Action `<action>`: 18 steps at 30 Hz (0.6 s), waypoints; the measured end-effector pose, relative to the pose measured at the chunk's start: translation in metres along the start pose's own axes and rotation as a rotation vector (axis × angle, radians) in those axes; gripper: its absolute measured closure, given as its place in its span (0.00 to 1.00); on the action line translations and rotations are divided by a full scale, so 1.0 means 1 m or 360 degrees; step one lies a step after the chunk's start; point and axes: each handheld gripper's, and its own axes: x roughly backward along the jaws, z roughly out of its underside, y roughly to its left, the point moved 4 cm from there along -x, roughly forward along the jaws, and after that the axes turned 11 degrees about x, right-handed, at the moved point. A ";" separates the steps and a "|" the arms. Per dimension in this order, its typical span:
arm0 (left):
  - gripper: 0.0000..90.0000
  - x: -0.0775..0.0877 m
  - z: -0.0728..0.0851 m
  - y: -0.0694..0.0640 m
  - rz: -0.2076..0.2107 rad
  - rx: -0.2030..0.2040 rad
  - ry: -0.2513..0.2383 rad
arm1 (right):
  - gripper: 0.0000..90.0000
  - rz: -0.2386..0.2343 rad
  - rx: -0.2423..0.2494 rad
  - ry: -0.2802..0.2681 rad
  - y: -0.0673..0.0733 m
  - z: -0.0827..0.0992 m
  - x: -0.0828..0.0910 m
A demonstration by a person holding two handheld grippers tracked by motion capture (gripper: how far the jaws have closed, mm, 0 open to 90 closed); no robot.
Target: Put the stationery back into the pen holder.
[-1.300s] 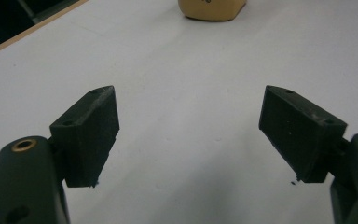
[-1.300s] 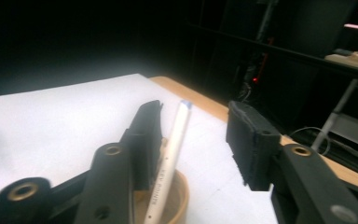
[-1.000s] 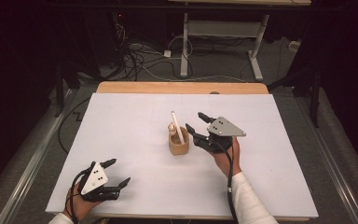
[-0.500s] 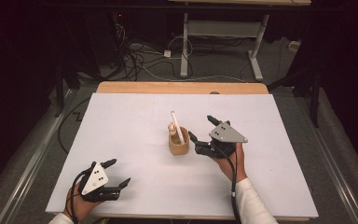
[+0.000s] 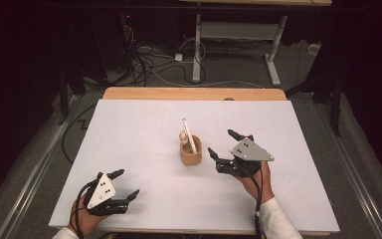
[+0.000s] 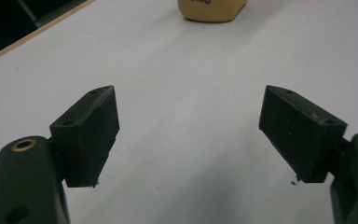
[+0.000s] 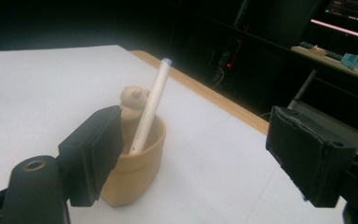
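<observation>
I see a white table (image 5: 144,149) from above, with my two hand-held grippers over its near half. Near the middle stands a small tan cup (image 5: 191,154) — upright, with a small rounded figure (image 5: 183,135) on its far rim. A white pen (image 5: 189,135) rests inside the cup, leaning so that its upper end points away from me and up.

My right gripper (image 5: 222,143) sits just to the right of the cup, aimed toward it, close but apart from it. Its jaws have just been opening and now stand wide apart with nothing between them. In the right gripper view, the cup (image 7: 135,161) sits behind the left-hand pad (image 7: 95,154), off to one side of the gap rather than in it, and the pen (image 7: 150,108) rises out of it at a slant beside the figure (image 7: 133,100).

My left gripper (image 5: 126,185) is at the near left of the table, well apart from the cup. Its jaws are also spread wide and hold nothing. In the left gripper view, bare white table (image 6: 182,121) lies between the two black pads (image 6: 89,133), and the base of the cup (image 6: 212,10) appears far off at the top edge.

Beyond the far edge of the table, cables (image 5: 154,64) lie on a dark floor beside the legs of another table (image 5: 234,47).
</observation>
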 end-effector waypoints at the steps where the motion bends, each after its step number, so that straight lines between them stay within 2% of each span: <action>1: 0.21 0.000 0.000 0.000 0.0002 0.0002 0.0000 | 0.21 -0.0003 0.0014 0.0003 0.000 0.001 0.002; 6: 0.21 0.000 0.000 -0.001 -0.0004 -0.0022 0.0004 | 0.21 -0.0012 0.0001 0.0013 -0.001 0.005 0.009; 10: 0.21 0.000 0.000 -0.001 -0.0010 -0.0030 0.0006 | 0.21 -0.0007 0.0033 0.0031 -0.001 0.008 0.017; 18: 0.21 -0.001 0.000 -0.002 -0.0014 -0.0052 0.0018 | 0.21 0.0005 0.0026 0.0051 -0.004 0.016 0.037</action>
